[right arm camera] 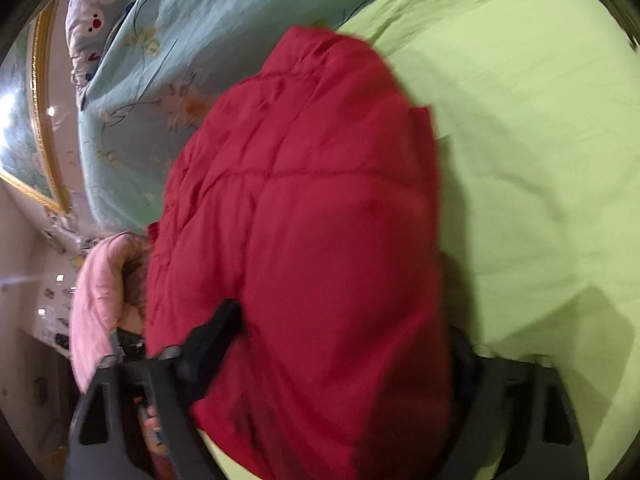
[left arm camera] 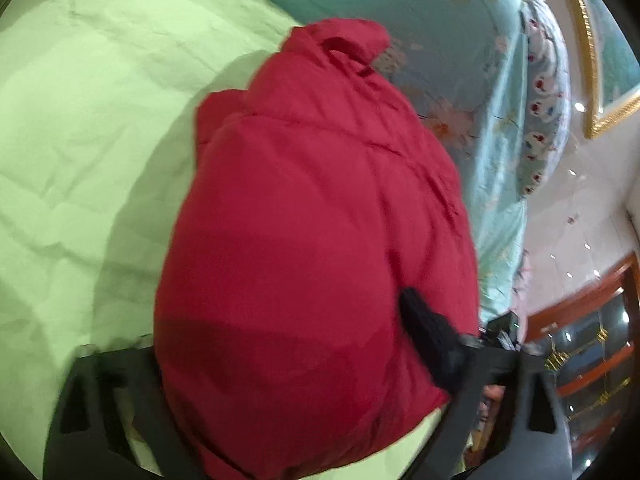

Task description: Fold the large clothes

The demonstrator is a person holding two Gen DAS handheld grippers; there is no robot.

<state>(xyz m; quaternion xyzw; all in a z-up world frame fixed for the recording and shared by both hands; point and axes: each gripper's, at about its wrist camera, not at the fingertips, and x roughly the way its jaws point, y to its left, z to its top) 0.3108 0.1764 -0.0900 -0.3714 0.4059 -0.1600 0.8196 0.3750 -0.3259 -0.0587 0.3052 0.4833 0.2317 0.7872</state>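
A red padded jacket [left arm camera: 312, 220] hangs bunched over the light green bed sheet [left arm camera: 88, 120], its collar at the far end. My left gripper [left arm camera: 288, 344] is shut on the jacket's near edge; one black finger [left arm camera: 428, 332] shows at the right, the other is hidden under the fabric. In the right wrist view the same jacket [right arm camera: 312, 220] fills the middle. My right gripper [right arm camera: 332, 344] is shut on it too, with one black finger [right arm camera: 216, 332] showing at the left and the other covered by cloth.
A teal flowered quilt [left arm camera: 440, 40] lies beyond the jacket, with a patterned pillow [left arm camera: 544, 92] past it. A pink garment [right arm camera: 104, 292] lies at the bed edge. A gold-framed picture [left arm camera: 596, 60] and a wooden cabinet [left arm camera: 592, 340] stand beside the bed.
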